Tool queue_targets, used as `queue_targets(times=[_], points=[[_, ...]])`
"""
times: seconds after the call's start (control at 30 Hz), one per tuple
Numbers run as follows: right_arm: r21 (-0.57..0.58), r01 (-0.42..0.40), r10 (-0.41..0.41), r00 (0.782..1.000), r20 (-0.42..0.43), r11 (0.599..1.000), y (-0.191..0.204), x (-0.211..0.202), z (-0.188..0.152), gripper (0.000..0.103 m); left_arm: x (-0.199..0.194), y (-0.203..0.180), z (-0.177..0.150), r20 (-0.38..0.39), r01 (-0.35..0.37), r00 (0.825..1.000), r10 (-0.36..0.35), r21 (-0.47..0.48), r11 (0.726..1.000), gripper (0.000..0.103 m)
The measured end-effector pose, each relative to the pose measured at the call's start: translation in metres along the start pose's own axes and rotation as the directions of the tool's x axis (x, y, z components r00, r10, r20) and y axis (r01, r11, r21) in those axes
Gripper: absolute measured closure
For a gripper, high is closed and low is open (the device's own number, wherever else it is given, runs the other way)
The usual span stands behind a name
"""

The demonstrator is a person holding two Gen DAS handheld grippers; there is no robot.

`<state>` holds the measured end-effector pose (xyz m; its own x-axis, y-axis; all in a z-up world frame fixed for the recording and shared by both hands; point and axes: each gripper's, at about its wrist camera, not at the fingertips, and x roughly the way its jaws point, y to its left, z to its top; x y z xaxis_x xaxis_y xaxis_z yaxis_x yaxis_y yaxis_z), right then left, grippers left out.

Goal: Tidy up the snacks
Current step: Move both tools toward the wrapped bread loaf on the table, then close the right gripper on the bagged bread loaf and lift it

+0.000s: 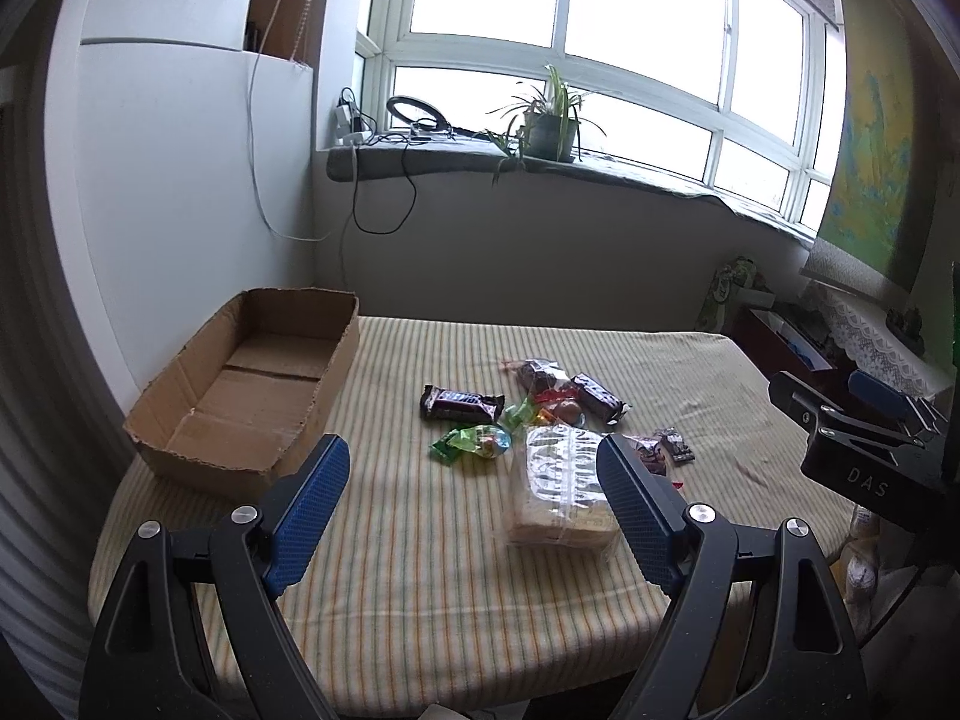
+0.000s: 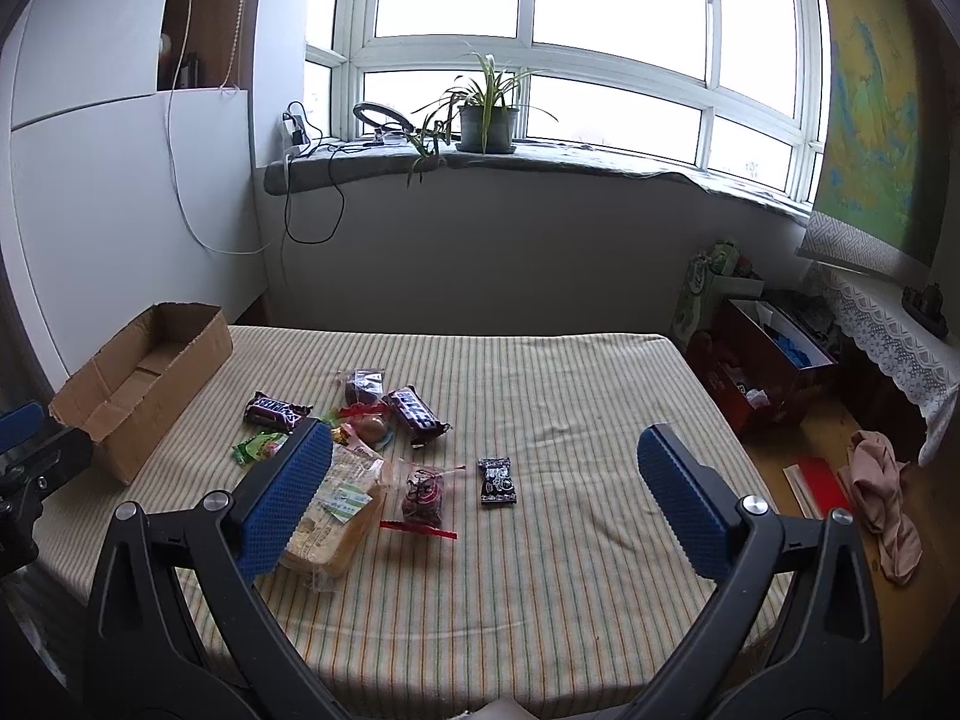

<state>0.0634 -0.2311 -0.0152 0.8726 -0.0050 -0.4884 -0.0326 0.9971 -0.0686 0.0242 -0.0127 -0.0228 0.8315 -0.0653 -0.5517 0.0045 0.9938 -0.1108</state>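
Observation:
An open cardboard box [image 1: 240,390] stands empty at the table's far left; it also shows in the right wrist view [image 2: 144,378]. Snacks lie mid-table: a Snickers bar [image 1: 459,402] [image 2: 276,411], a second dark bar [image 1: 600,397] [image 2: 417,414], green candy wrappers [image 1: 474,441], a bagged bread loaf [image 1: 561,489] [image 2: 336,516], a red-edged clear bag [image 2: 423,495] and a small black packet [image 2: 497,481]. My left gripper [image 1: 474,468] is open and empty above the near table, left of the loaf. My right gripper [image 2: 489,459] is open and empty above the small packets.
The table wears a striped cloth [image 2: 570,396]. The right gripper's body [image 1: 864,444] shows at the left view's right edge. A windowsill with a potted plant [image 2: 486,114] lies behind. Boxes [image 2: 762,372] and cloth [image 2: 882,498] sit on the floor at right.

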Motion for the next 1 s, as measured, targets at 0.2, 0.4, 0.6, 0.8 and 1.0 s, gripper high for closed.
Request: queue_targets(times=[0.2, 0.4, 0.6, 0.8, 1.0], points=[[-0.002, 0.002, -0.002, 1.0, 0.002, 1.0, 0.003, 0.002, 0.0, 0.0, 0.002, 0.004, 0.002, 0.004, 0.001, 1.0, -0.001, 0.006, 1.0, 0.018], [-0.006, 0.01, -0.01, 1.0, -0.007, 1.0, 0.006, 0.007, 0.001, 0.0, 0.006, 0.006, 0.002, 0.001, 0.009, 1.0, -0.009, 0.004, 1.0, 0.019], [-0.006, 0.016, -0.016, 1.0, -0.019, 1.0, 0.006, 0.013, 0.001, 0.0, 0.014, 0.005, 0.002, -0.015, 0.023, 1.0, -0.023, 0.013, 1.0, 0.019], [0.011, -0.001, 0.002, 0.999, -0.041, 1.0, 0.003, 0.021, -0.001, 0.0, 0.023, 0.009, 0.001, -0.038, 0.067, 0.997, -0.068, -0.016, 0.998, 0.019], [0.084, -0.104, 0.112, 0.989, -0.093, 0.991, -0.008, 0.034, -0.009, 0.0, 0.038, 0.016, -0.004, -0.084, 0.126, 0.988, -0.131, -0.064, 0.99, 0.019]])
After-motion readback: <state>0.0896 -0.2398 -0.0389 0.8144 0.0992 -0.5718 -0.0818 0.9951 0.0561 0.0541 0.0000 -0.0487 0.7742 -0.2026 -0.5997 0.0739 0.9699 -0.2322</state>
